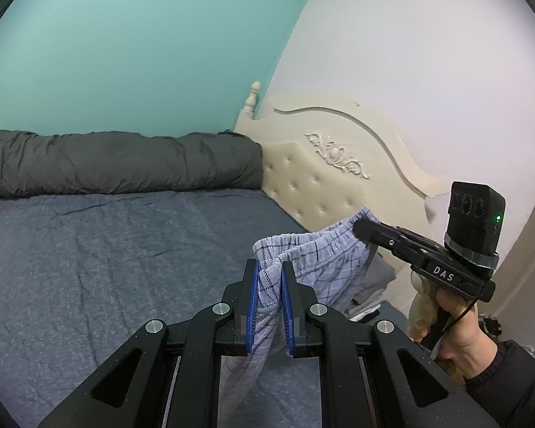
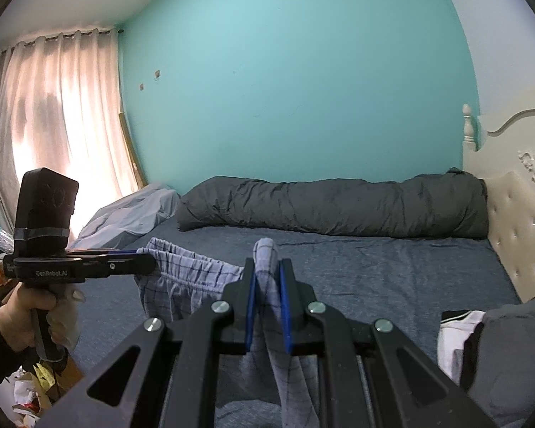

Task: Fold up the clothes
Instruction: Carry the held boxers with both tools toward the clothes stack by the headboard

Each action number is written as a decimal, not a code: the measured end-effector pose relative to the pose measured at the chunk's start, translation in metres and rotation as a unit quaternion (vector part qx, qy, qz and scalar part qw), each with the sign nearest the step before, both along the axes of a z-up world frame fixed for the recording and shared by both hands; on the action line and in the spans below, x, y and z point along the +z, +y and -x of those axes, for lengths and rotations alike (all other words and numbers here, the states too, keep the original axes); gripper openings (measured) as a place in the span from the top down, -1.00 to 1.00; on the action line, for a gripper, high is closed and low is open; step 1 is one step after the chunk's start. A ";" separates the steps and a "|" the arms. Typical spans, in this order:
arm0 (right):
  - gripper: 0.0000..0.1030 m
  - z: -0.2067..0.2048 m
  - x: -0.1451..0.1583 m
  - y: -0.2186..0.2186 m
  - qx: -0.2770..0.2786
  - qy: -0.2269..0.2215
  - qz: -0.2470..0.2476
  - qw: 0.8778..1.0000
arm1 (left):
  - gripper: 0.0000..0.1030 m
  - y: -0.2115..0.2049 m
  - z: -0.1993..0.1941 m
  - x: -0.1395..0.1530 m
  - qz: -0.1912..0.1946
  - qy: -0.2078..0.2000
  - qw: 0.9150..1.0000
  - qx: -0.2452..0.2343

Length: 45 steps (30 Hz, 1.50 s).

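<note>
The left tongs (image 1: 269, 278) are clenched on one end of the waistband of the plaid shorts (image 1: 324, 260); the right tongs (image 2: 267, 278) are clenched on the other end. The shorts hang in the air above the bed (image 1: 107, 256), near its headboard (image 1: 339, 174). The waistband runs roughly level from one pair of tongs to the other, and the legs drop straight down below it. A rolled grey duvet (image 2: 339, 207) lies along the far wall.
</note>
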State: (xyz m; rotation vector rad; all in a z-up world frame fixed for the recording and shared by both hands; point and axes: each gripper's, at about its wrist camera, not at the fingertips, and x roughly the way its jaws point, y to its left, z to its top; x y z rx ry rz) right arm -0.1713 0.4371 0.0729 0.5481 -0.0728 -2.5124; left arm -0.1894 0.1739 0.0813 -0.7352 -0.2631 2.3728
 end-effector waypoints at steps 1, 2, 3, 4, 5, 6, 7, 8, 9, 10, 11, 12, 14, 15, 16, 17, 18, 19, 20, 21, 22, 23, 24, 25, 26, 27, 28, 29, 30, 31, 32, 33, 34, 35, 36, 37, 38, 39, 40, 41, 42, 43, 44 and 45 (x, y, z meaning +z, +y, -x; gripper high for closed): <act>0.78 -0.003 0.002 0.006 -0.003 0.001 -0.001 1.000 | 0.75 0.005 -0.001 0.002 -0.001 0.001 1.000 -0.003; 0.78 -0.005 0.002 0.009 -0.005 0.001 -0.002 1.000 | 0.75 0.009 -0.002 0.003 -0.002 0.002 1.000 -0.007; 0.78 -0.007 0.004 0.014 -0.008 0.002 -0.002 1.000 | 0.75 0.014 -0.004 0.005 -0.002 0.002 1.000 -0.010; 0.78 -0.010 0.005 0.019 -0.011 0.002 -0.002 1.000 | 0.75 0.018 -0.005 0.006 -0.003 0.003 1.000 -0.014; 0.78 -0.012 0.007 0.024 -0.015 0.003 -0.003 1.000 | 0.75 0.023 -0.006 0.007 -0.003 0.004 1.000 -0.018; 0.78 -0.014 0.008 0.028 -0.018 0.003 -0.003 1.000 | 0.75 0.028 -0.007 0.008 -0.003 0.005 1.000 -0.021; 0.78 -0.017 0.011 0.034 -0.021 0.006 -0.004 1.000 | 0.75 0.034 -0.009 0.010 -0.002 0.006 1.000 -0.025; 0.78 -0.020 0.012 0.039 -0.024 0.007 -0.003 1.000 | 0.75 0.040 -0.010 0.011 -0.002 0.007 1.000 -0.030; 0.78 -0.023 0.014 0.044 -0.026 0.008 -0.003 1.000 | 0.75 0.046 -0.011 0.012 -0.001 0.007 0.999 -0.034; 0.78 -0.026 0.016 0.051 -0.030 0.009 -0.003 0.999 | 0.75 0.051 -0.013 0.013 -0.001 0.008 0.999 -0.037; 0.78 -0.028 0.017 0.057 -0.033 0.009 -0.003 0.999 | 0.75 0.057 -0.014 0.014 0.000 0.009 0.999 -0.041; 0.78 -0.029 0.018 0.062 -0.036 0.010 -0.004 0.999 | 0.75 0.063 -0.015 0.015 0.000 0.009 0.999 -0.044; 0.78 -0.034 0.020 0.074 -0.042 0.010 -0.003 0.999 | 0.75 0.076 -0.016 0.017 -0.001 0.010 0.999 -0.051; 0.78 -0.035 0.021 0.081 -0.046 0.010 -0.003 0.999 | 0.75 0.083 -0.017 0.019 -0.001 0.010 0.998 -0.056; 0.78 -0.037 0.022 0.088 -0.050 0.009 -0.002 0.999 | 0.75 0.091 -0.018 0.020 -0.001 0.011 0.998 -0.060; 0.78 -0.039 0.023 0.094 -0.054 0.010 -0.002 0.998 | 0.75 0.098 -0.018 0.021 -0.001 0.011 0.998 -0.064; 0.78 -0.041 0.024 0.100 -0.057 0.010 -0.001 0.998 | 0.75 0.106 -0.019 0.023 0.000 0.011 0.998 -0.069; 0.78 -0.043 0.025 0.107 -0.060 0.011 0.000 0.998 | 0.75 0.113 -0.020 0.024 0.001 0.012 0.997 -0.074; 0.78 -0.045 0.026 0.113 -0.064 0.011 -0.001 0.998 | 0.75 0.121 -0.021 0.025 0.002 0.012 0.997 -0.079; 0.78 -0.046 0.027 0.120 -0.069 0.010 -0.002 0.998 | 0.75 0.128 -0.022 0.027 0.003 0.012 0.996 -0.083; 0.78 -0.047 0.027 0.127 -0.073 0.009 0.000 0.997 | 0.75 0.135 -0.023 0.028 0.003 0.012 0.996 -0.088; 0.78 -0.049 0.028 0.134 -0.078 0.008 0.003 0.997 | 0.75 0.142 -0.023 0.029 0.003 0.012 0.996 -0.093; 0.78 -0.050 0.029 0.141 -0.082 0.008 0.005 0.997 | 0.75 0.150 -0.023 0.030 0.004 0.011 0.995 -0.097; 0.78 -0.052 0.030 0.148 -0.087 0.008 0.005 0.996 | 0.75 0.158 -0.024 0.030 0.005 0.010 0.995 -0.101; 0.78 -0.054 0.030 0.153 -0.091 0.008 0.003 0.996 | 0.75 0.164 -0.024 0.030 0.005 0.009 0.994 -0.105; 0.78 -0.056 0.031 0.158 -0.094 0.008 0.001 0.996 | 0.75 0.171 -0.023 0.031 0.005 0.009 0.994 -0.109; 0.78 -0.059 0.031 0.164 -0.098 0.007 0.001 0.995 | 0.75 0.179 -0.023 0.031 0.006 0.010 0.994 -0.113; 0.78 -0.061 0.032 0.170 -0.102 0.007 0.001 0.995 | 0.75 0.187 -0.024 0.032 0.006 0.010 0.993 -0.118; 0.78 -0.063 0.033 0.176 -0.106 0.007 0.000 0.994 | 0.75 0.195 -0.024 0.033 0.007 0.010 0.992 -0.123; 0.78 -0.066 0.034 0.185 -0.110 0.007 0.001 0.994 | 0.75 0.203 -0.025 0.033 0.008 0.010 0.992 -0.128; 0.78 -0.069 0.035 0.190 -0.114 0.007 0.001 0.993 | 0.75 0.211 -0.025 0.033 0.008 0.009 0.991 -0.132; 0.78 -0.071 0.035 0.197 -0.118 0.006 0.001 0.993 | 0.75 0.219 -0.024 0.033 0.009 0.009 0.991 -0.137; 0.78 -0.074 0.035 0.205 -0.124 0.005 0.002 0.992 | 0.75 0.226 -0.024 0.033 0.009 0.008 0.990 -0.141; 0.78 -0.076 0.034 0.212 -0.128 0.004 0.003 0.992 | 0.75 0.234 -0.023 0.033 0.010 0.007 0.989 -0.145; 0.78 -0.078 0.034 0.219 -0.132 0.004 0.004 0.991 | 0.75 0.241 -0.022 0.033 0.010 0.005 0.989 -0.149; 0.78 -0.080 0.033 0.226 -0.137 0.003 0.004 0.991 | 0.75 0.249 -0.021 0.032 0.011 0.004 0.988 -0.154; 0.78 -0.082 0.032 0.233 -0.142 0.002 0.004 0.990 | 0.75 0.258 -0.019 0.032 0.011 0.003 0.987 -0.158; 0.78 -0.083 0.032 0.240 -0.146 0.001 0.005 0.989 | 0.75 0.266 -0.018 0.031 0.012 0.002 0.987 -0.163; 0.78 -0.084 0.031 0.248 -0.152 0.001 0.006 0.988 | 0.75 0.274 -0.017 0.030 0.014 0.001 0.986 -0.168; 0.78 -0.085 0.031 0.255 -0.155 0.000 0.008 0.988 | 0.75 0.282 -0.016 0.029 0.015 0.000 0.985 -0.172; 0.78 -0.087 0.030 0.261 -0.158 0.000 0.009 0.987 | 0.75 0.289 -0.015 0.029 0.017 -0.001 0.984 -0.176; 0.78 -0.088 0.030 0.267 -0.161 0.000 0.010 0.987 | 0.75 0.297 -0.014 0.029 0.017 -0.003 0.984 -0.179; 0.78 -0.090 0.030 0.273 -0.164 -0.001 0.011 0.986 | 0.75 0.305 -0.012 0.029 0.018 -0.004 0.983 -0.182; 0.78 -0.091 0.030 0.279 -0.166 -0.001 0.012 0.986 | 0.75 0.313 -0.011 0.028 0.019 -0.005 0.983 -0.185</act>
